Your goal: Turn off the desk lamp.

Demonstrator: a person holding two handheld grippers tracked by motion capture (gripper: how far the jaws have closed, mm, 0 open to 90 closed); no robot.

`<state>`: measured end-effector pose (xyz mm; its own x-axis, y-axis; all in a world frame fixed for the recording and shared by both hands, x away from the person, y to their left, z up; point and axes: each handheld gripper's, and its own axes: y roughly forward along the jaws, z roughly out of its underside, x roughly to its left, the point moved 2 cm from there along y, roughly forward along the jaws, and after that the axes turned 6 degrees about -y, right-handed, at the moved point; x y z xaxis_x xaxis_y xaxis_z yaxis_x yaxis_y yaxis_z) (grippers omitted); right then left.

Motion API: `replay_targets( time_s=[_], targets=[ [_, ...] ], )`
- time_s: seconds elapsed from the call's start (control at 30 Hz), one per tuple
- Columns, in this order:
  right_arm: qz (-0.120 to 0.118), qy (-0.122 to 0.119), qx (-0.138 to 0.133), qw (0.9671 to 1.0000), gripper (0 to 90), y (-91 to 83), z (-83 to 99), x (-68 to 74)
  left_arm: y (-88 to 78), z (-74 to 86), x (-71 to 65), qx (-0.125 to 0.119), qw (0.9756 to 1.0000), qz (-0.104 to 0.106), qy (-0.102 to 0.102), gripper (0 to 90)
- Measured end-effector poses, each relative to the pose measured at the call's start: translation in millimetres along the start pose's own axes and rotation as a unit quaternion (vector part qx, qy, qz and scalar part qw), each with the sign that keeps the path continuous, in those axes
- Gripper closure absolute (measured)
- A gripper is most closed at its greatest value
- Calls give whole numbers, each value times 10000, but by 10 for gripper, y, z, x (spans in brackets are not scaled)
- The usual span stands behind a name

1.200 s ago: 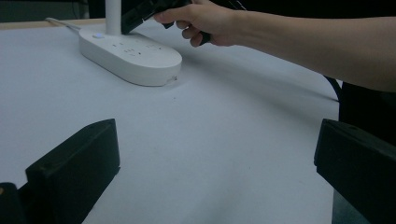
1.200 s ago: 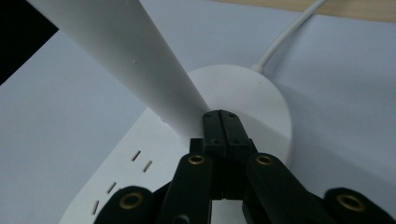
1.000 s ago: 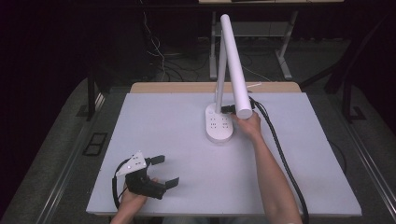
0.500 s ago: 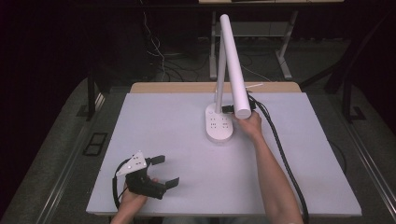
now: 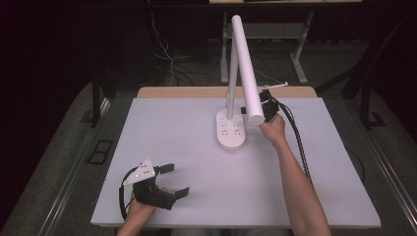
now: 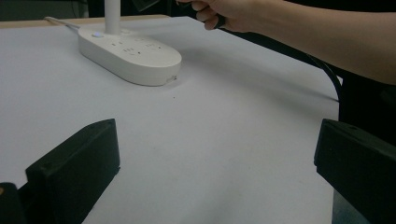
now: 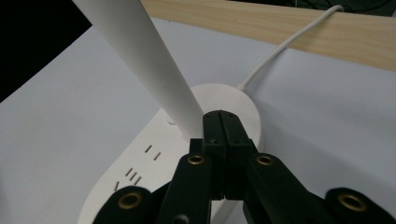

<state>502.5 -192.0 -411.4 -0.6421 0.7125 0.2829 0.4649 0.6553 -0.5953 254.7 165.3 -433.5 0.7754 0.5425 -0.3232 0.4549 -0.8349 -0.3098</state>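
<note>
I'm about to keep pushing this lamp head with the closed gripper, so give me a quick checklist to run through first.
1. right gripper jaws shut, nothing between them: ok.
2. Tips against the lamp head: at its lower end; contact cannot tell.
3. lamp base flat on the table: ok.
4. lamp cord slack, clear of the jaws: ok.
5. left gripper open, parked apart from the base: ok.

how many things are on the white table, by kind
desk lamp with socket base: 1
hand-held grippers: 2, the left gripper with jaws apart near the front edge, the right gripper with jaws together at the tip of the lamp head
white power cord: 1
total: 4
</note>
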Motion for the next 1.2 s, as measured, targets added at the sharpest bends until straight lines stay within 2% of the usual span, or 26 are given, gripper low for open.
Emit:
replay_targets(
  time_s=[0.17, 0.53, 0.57, 0.67, 0.9, 1.03, 1.13, 1.17, 1.2],
  targets=[
    [28, -207, -27, 9998, 900, -141, -1, 24, 3, 1, -1, -1, 10000, -5, -1, 0],
    [1, -309, -70, 9995, 900, -448, 97, 91, 13, 2, -8, 21, 10000, 0, 19, 0],
    [-17, -324, -99, 9994, 872, -514, 127, 108, 13, 2, -9, 21, 10000, 1, 23, 0],
    [-14, -348, -103, 9993, 863, -580, 158, 131, 16, 3, -11, 23, 10000, 7, 28, 0],
    [36, -299, -252, 9992, 592, -838, 283, 236, 25, 4, -20, 38, 10000, 16, 54, 0],
    [105, -265, -291, 9992, 356, -965, 356, 312, 24, 6, -26, 39, 10000, 25, 52, 0],
    [199, -367, -228, 9989, 164, -1063, 424, 402, 22, 7, -27, 42, 10000, 31, 57, 0],
    [199, -367, -228, 9989, 164, -1063, 424, 402, 22, 7, -27, 40, 10000, 29, 54, 0],
    [237, -386, -263, 9986, 102, -1137, 471, 455, 22, 7, -28, 39, 10000, 30, 55, 0]
  ],
)
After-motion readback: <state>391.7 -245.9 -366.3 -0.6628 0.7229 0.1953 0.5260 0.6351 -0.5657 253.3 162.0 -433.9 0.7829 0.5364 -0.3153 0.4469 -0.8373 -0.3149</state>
